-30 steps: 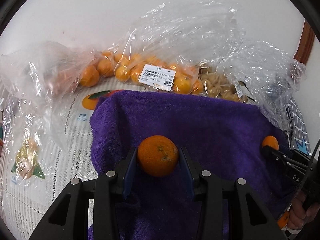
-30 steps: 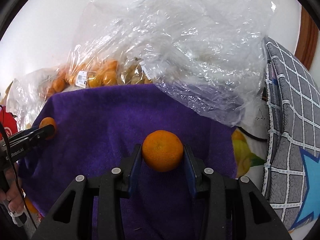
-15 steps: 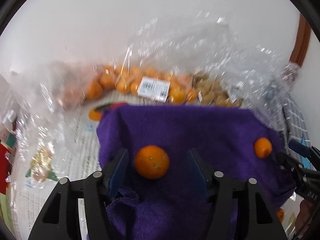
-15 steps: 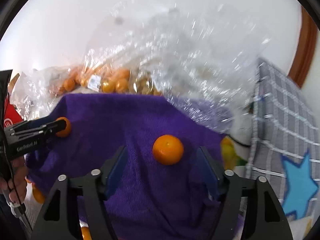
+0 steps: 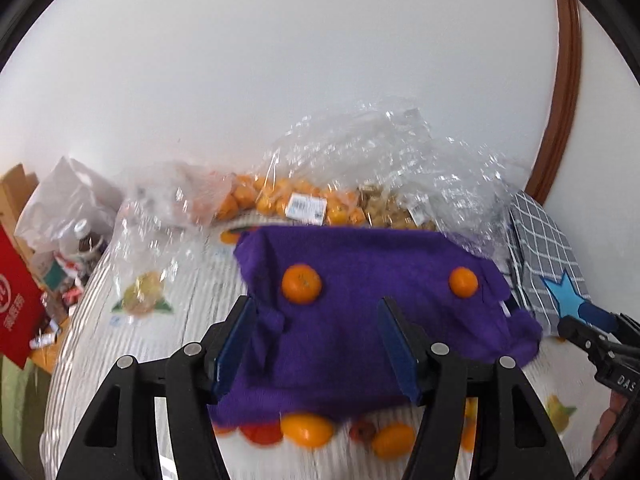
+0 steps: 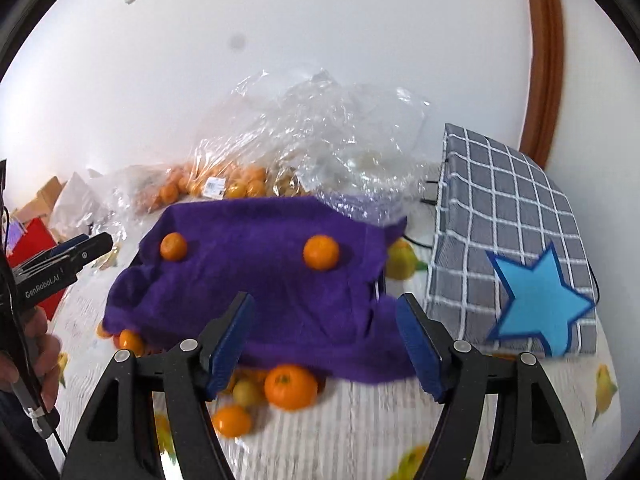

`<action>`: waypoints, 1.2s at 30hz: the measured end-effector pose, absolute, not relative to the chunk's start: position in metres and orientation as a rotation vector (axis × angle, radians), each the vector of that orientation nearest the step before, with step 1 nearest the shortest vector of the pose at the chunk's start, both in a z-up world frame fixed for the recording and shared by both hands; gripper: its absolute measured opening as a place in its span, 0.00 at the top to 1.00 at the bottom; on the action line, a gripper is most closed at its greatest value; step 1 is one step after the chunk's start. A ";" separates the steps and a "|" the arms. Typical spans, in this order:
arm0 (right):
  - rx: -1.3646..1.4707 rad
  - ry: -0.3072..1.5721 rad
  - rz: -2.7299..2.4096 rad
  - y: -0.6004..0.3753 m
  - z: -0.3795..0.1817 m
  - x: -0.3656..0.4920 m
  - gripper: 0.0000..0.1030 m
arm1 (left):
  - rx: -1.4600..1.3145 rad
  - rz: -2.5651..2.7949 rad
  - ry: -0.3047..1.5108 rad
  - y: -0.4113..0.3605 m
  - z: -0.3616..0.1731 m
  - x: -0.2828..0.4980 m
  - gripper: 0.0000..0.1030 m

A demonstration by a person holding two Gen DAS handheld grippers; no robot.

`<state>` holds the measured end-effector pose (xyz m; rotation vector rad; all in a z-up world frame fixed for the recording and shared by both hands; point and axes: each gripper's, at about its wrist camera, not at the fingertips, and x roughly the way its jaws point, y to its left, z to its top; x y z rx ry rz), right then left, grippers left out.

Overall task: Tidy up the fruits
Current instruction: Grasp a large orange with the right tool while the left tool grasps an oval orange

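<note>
- Left gripper (image 5: 316, 344): jaws released, recently widened, nothing between; its orange (image 5: 301, 283) sits beyond them on the purple cloth (image 5: 360, 344)
- Right gripper (image 6: 326, 344): likewise released; its orange (image 6: 321, 252) lies ahead, apparently set apart for sorting

The left tool (image 5: 316, 338) and the right tool (image 6: 326, 336) both hang tilted downward, jaws wide apart after just opening and nothing between them, each gripped from below by a hand (image 6: 38, 354).
</note>
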<state>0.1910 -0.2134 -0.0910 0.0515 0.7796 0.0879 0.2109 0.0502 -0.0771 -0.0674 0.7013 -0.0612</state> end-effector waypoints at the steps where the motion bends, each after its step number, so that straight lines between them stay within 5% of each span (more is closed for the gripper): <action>1: 0.048 0.774 0.088 -0.215 -0.091 0.184 0.31 | -0.070 -0.062 0.708 0.051 -0.080 0.206 0.41; 16: 0.022 0.847 0.165 -0.215 -0.155 0.145 0.56 | -0.110 0.048 0.817 0.086 -0.142 0.149 0.41; 32: 0.078 0.922 0.315 -0.195 -0.186 0.190 0.51 | -0.189 -0.052 0.827 0.091 -0.160 0.147 0.40; 36: 0.089 0.922 0.357 -0.192 -0.188 0.188 0.60 | -0.172 -0.053 0.836 0.081 -0.165 0.161 0.40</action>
